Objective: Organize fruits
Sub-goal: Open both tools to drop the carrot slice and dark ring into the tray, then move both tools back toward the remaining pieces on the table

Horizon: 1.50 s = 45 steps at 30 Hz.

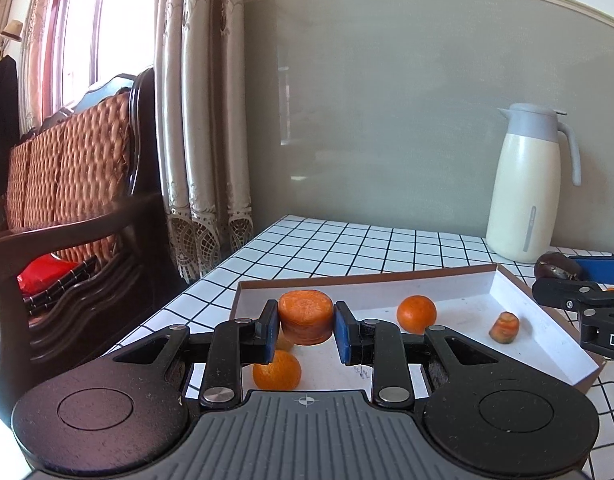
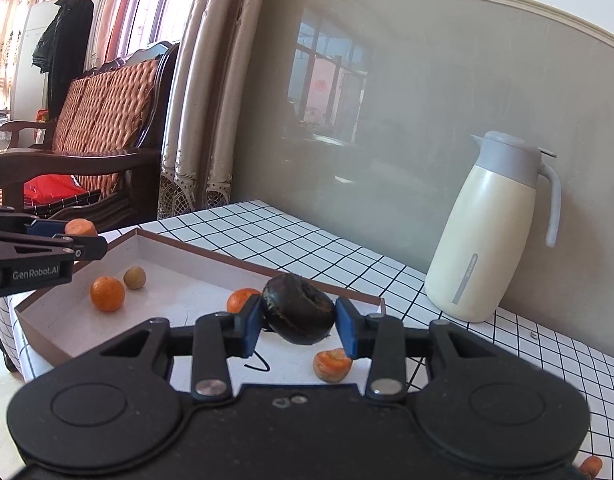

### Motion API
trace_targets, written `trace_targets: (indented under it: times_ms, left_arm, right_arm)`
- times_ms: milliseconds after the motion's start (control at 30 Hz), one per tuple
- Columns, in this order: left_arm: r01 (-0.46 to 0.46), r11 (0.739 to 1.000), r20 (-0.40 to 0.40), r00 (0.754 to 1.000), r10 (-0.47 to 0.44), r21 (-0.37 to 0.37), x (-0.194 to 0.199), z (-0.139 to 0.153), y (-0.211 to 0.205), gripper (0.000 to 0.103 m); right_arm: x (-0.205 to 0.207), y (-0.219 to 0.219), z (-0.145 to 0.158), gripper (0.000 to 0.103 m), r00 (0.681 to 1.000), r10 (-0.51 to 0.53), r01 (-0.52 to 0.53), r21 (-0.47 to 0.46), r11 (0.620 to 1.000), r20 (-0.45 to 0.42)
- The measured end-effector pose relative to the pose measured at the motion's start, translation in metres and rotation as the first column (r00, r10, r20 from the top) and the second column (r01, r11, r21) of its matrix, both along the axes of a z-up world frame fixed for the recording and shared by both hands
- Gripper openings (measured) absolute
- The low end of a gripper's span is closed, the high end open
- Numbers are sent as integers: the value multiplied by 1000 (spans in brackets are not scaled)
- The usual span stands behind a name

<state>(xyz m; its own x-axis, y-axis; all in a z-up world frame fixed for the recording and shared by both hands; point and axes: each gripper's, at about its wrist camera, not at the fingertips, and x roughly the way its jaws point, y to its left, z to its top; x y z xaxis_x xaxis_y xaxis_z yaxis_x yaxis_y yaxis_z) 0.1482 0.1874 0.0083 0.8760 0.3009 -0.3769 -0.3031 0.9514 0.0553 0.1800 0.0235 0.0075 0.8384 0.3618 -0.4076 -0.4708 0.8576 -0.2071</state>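
Note:
My left gripper is shut on a thick orange carrot chunk and holds it above the left end of a shallow white box. In the box lie two tangerines and a small carrot stub. My right gripper is shut on a dark, nearly black round fruit above the box's right end. The right wrist view also shows tangerines, a small brownish fruit, a carrot piece, and the left gripper with its carrot chunk.
A cream and grey thermos jug stands at the back right of the black-grid white table, against the wall. A wooden sofa and curtains are to the left. Another orange piece lies at the lower right edge.

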Motion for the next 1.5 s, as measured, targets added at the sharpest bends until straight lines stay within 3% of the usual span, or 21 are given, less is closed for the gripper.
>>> trace_targets:
  times_ms: [600,767,800,833,867,900,933,1000,1500]
  left_arm:
    - [-46,999,-49,998,45,-26,59,-10,31,29]
    - [-59,997,-58,997,57,-41,73,-13,35,29]
    - [-66,997,-60,996,63,-44,75,-14,36,29]
    - [-72,996,-67,995,69,-46,77,-16,36,30]
    - [-84,995,-67,995,81,-46,76,-16,35,54]
    - [-92,995,-60,994,90,-40,74,-16,34,97]
    - [-91,996,-34,995,90,-22,70,-15,31,103]
    - [-95,995,-16,995,95,8,66,-11,27,103]
    - [-84,996,14,996,84,3,45,-5,18,103]
  right_arm:
    - [61,7,-13,31,998,-23,24,13,1000,-63]
    - [80,10,-18,31,993,-15,16,7,1000,-119]
    - [86,10,-20,37,989,-19,18,-8,1000,-144]
    - [88,10,-22,59,989,-29,27,-13,1000,-148]
    - [86,7,-23,77,991,-39,39,-3,999,-125]
    - [82,5,-23,97,994,-51,52,7,999,-93]
    - [80,2,-21,95,996,-55,56,10,998,-68]
    - [79,0,-18,95,996,-64,66,20,998,-62]
    - [64,-8,-7,96,997,-73,75,68,995,-31]
